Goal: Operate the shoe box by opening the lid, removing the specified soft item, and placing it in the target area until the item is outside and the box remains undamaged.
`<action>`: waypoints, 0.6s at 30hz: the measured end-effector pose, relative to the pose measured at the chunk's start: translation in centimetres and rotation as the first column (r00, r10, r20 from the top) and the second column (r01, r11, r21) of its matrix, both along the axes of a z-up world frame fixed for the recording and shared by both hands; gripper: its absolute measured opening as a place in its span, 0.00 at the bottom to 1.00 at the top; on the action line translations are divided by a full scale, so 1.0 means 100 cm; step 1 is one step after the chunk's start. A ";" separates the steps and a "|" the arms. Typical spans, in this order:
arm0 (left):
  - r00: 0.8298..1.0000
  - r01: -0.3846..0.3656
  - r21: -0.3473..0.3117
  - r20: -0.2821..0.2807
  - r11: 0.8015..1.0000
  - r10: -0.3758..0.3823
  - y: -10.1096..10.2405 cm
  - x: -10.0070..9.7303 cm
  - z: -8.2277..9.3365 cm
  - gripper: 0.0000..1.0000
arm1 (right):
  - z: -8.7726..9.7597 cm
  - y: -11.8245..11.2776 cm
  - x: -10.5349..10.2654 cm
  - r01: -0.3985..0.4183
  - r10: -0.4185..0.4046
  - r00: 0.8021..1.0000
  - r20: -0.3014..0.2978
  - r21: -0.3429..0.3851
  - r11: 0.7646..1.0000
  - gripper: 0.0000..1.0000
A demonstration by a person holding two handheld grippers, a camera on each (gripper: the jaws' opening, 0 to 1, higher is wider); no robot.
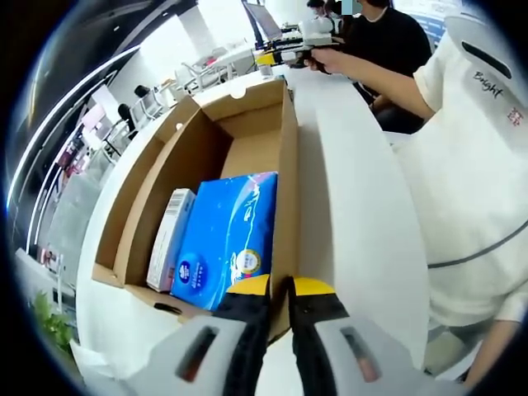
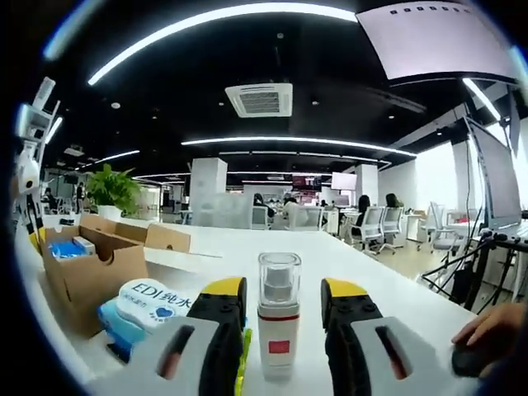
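- The shoe box point(image 1: 247, 157) stands open on the white bench point(image 1: 355, 214), its lid flaps folded outward; the right gripper view shows it near the bench's left edge point(image 2: 82, 264).
- Inside it, the blue soft pack point(image 1: 227, 239) lies flat at the near end, with a narrow white carton point(image 1: 169, 239) touching its left side against the box wall.
- Your left gripper point(image 1: 279, 301) has its jaws nearly together with the near cardboard wall running between them; whether they actually pinch it I cannot tell.
- To lift the soft pack cleanly, I judge you should let go of the wall, spread the jaws, come down over the pack's near end and pull straight up, so the cardboard is not bent or torn.
- Your right gripper point(image 2: 280, 318) stands with jaws apart around a small clear spray bottle point(image 2: 279, 318) with a red label, upright on the bench; the pads look clear of it.
- A wet-wipe pack point(image 2: 140, 309) lies just outside the box, beside that gripper.
- The soft pack's near end is hidden by the left jaws, its print is too small to read, and the target area cannot be made out.
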State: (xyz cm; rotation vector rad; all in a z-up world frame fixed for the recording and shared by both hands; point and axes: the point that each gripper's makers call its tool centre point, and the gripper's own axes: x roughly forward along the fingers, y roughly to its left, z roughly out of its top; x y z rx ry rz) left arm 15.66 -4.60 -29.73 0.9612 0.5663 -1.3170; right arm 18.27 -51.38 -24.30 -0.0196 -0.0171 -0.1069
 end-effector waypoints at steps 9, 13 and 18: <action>1.000 -0.005 -0.001 -0.002 1.000 0.005 0.000 0.000 0.000 0.07 | 0.024 0.002 -0.013 0.006 -0.014 0.998 0.064 0.109 0.994 0.50; 1.000 -0.012 -0.008 -0.014 1.000 0.012 0.000 0.000 0.001 0.07 | 0.031 0.007 -0.015 0.000 -0.006 0.998 0.065 0.093 0.996 0.53; 1.000 -0.002 -0.005 -0.011 1.000 0.002 0.000 0.000 0.000 0.07 | 0.046 0.021 -0.019 -0.019 0.014 0.996 0.089 0.054 0.998 0.52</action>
